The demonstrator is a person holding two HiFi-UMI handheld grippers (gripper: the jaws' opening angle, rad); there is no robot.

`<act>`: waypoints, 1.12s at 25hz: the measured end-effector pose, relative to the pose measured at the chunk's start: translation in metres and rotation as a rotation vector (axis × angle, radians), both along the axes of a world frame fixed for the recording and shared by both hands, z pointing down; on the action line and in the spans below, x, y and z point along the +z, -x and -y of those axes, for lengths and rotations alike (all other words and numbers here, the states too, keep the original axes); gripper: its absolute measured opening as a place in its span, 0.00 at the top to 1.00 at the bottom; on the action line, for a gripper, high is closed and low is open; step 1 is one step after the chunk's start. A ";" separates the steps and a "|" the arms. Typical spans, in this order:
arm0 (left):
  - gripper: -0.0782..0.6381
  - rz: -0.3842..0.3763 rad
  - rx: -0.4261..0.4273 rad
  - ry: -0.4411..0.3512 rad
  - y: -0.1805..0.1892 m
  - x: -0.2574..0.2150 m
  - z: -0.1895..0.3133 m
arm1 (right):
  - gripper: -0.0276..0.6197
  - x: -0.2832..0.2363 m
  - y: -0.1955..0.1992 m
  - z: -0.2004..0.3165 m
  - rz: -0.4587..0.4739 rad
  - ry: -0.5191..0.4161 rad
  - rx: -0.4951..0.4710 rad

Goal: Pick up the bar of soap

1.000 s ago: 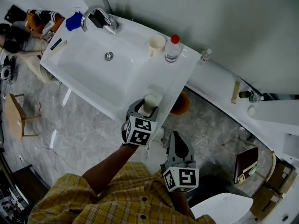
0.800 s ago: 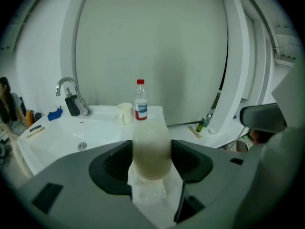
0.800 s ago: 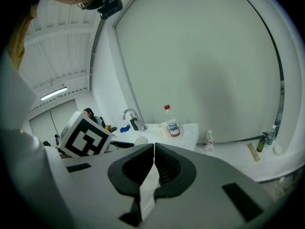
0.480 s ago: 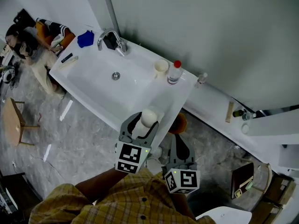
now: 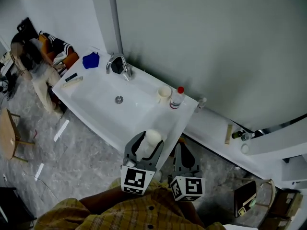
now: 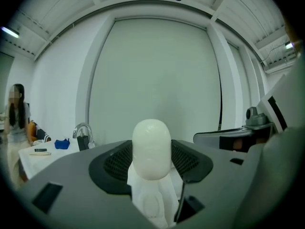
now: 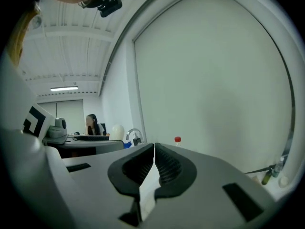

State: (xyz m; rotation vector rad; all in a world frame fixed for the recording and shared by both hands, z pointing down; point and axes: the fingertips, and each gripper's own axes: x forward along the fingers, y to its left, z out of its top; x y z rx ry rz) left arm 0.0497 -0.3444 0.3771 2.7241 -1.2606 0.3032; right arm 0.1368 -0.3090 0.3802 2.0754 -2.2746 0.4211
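Note:
My left gripper (image 5: 149,143) is shut on a white oval bar of soap (image 5: 152,137), lifted above the front right corner of the white sink (image 5: 96,99). In the left gripper view the bar of soap (image 6: 151,149) stands upright between the dark ribbed pads (image 6: 116,161), held by its lower end. My right gripper (image 5: 184,150) hangs just to the right, below the counter edge, with its jaws closed and nothing in them. The right gripper (image 7: 153,162) points level toward the wall in its own view.
On the sink's back rim stand a chrome tap (image 5: 119,63), a cream cup (image 5: 164,93) and a clear bottle with a red cap (image 5: 177,97). A blue cloth (image 5: 90,60) lies at the far left corner. A person (image 5: 33,56) sits on the floor at the left.
The left gripper has risen from the sink's front corner with the soap in it. The view has pulled back and up, so the sink looks smaller. The right gripper stayed shut.

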 end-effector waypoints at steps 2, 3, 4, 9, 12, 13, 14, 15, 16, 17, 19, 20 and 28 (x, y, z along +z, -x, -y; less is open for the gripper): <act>0.54 0.000 -0.007 -0.015 0.001 -0.003 0.006 | 0.92 -0.002 0.003 0.005 -0.007 -0.007 -0.014; 0.54 0.002 -0.009 -0.020 0.000 -0.003 0.009 | 0.92 -0.002 0.004 0.008 -0.010 -0.007 -0.021; 0.54 0.004 -0.008 -0.025 -0.001 -0.004 0.010 | 0.92 -0.003 0.004 0.010 -0.012 -0.006 -0.026; 0.54 0.006 -0.004 -0.039 -0.005 -0.008 0.014 | 0.92 -0.009 0.006 0.015 -0.028 -0.012 -0.034; 0.54 0.008 0.000 -0.041 -0.007 -0.008 0.016 | 0.92 -0.010 0.003 0.018 -0.030 -0.016 -0.029; 0.54 0.010 0.003 -0.041 -0.008 -0.007 0.017 | 0.92 -0.009 0.001 0.019 -0.029 -0.016 -0.027; 0.54 0.012 0.005 -0.041 -0.010 -0.006 0.018 | 0.92 -0.008 0.000 0.020 -0.028 -0.016 -0.026; 0.54 0.014 0.007 -0.041 -0.011 -0.006 0.018 | 0.92 -0.007 -0.001 0.020 -0.028 -0.016 -0.025; 0.54 0.016 0.008 -0.041 -0.012 -0.005 0.018 | 0.92 -0.006 -0.002 0.020 -0.027 -0.016 -0.023; 0.54 0.017 0.009 -0.040 -0.012 -0.005 0.018 | 0.92 -0.006 -0.002 0.020 -0.026 -0.016 -0.022; 0.54 0.018 0.012 -0.038 -0.012 -0.004 0.017 | 0.92 -0.005 -0.003 0.018 -0.024 -0.016 -0.020; 0.54 0.018 0.014 -0.036 -0.012 -0.002 0.016 | 0.92 -0.004 -0.003 0.018 -0.023 -0.016 -0.018; 0.54 0.016 0.020 -0.031 -0.010 0.003 0.009 | 0.92 -0.001 -0.002 0.012 -0.022 -0.011 -0.017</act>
